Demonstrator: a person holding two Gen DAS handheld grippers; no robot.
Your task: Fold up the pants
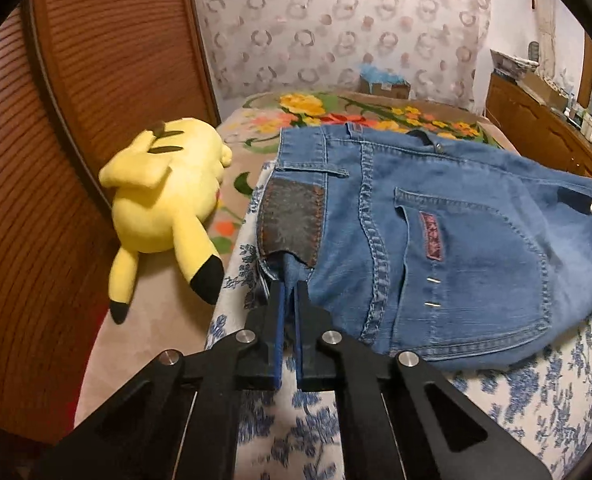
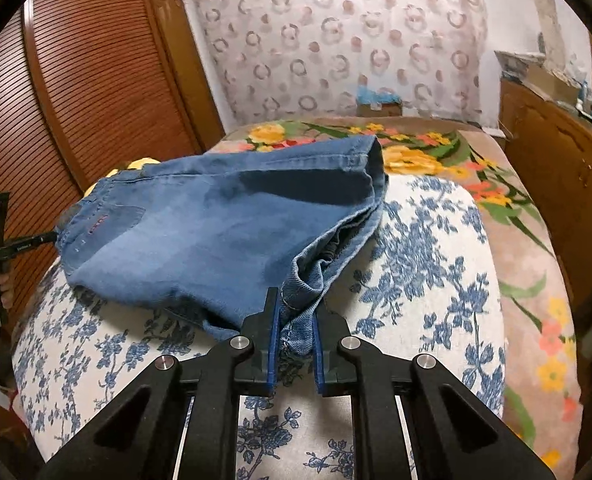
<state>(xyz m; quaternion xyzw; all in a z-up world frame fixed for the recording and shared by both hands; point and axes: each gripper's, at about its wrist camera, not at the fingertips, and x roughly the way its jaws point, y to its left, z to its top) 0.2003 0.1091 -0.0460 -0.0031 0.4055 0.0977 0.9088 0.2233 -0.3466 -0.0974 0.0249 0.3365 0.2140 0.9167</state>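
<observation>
A: Your left gripper point(image 1: 289, 286) pinches the folded blue denim pants point(image 1: 435, 232) at the waistband corner, on the blue-floral white cushion point(image 1: 535, 400).

B: Right gripper point(image 2: 294, 308) clamps the pants' hem; only your left view shows the yellow plush toy point(image 1: 168, 204) beside the pants.

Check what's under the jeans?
The jeans lie on a blue floral cloth, which shows all round them and overlies a flowered blanket. Anything directly beneath the denim is covered.
</observation>
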